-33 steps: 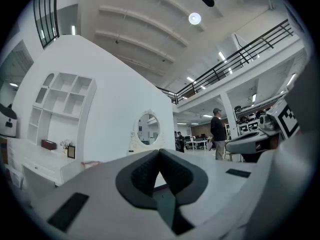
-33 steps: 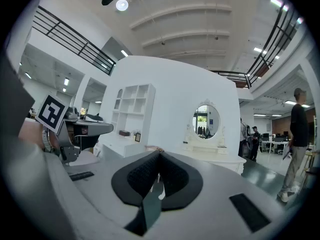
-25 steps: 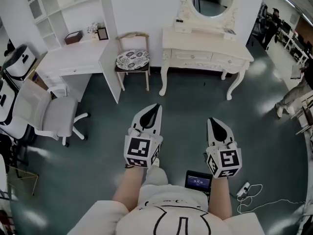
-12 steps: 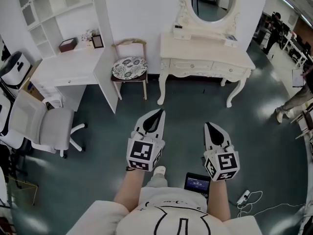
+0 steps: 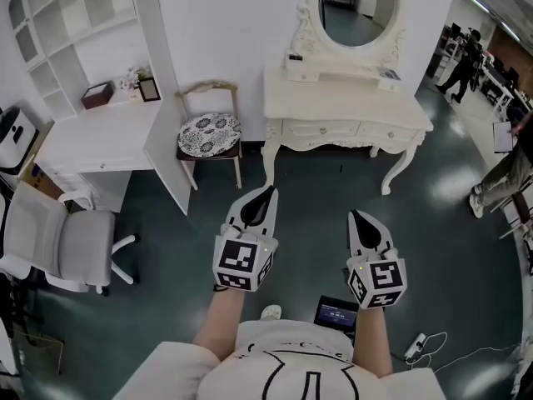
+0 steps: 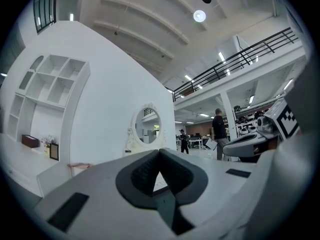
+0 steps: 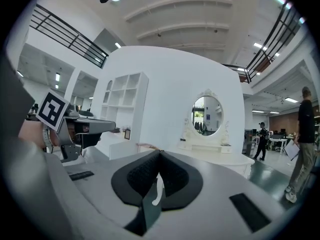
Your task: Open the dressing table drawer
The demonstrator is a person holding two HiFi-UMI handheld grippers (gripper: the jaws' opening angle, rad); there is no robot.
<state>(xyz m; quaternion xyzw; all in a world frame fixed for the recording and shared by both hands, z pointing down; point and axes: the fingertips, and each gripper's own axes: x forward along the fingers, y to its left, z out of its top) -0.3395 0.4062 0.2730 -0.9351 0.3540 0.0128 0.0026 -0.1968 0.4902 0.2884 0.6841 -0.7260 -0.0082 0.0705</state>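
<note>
With the left gripper (image 5: 267,189) and right gripper (image 5: 356,216) both pinched shut and empty over open floor (image 5: 321,182), the dressing table (image 5: 346,90) stands at twelve o'clock, drawer (image 5: 321,128) flush, chair (image 5: 208,132) at eleven.

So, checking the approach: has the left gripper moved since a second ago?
Yes, forward: the left gripper sits closer to the dressing table than before.

Dressing table (image 5: 350,98) against wall (image 5: 225,32), mirror (image 5: 358,7) on it; chair (image 5: 208,133) just left; desk (image 5: 92,144) further left.
</note>
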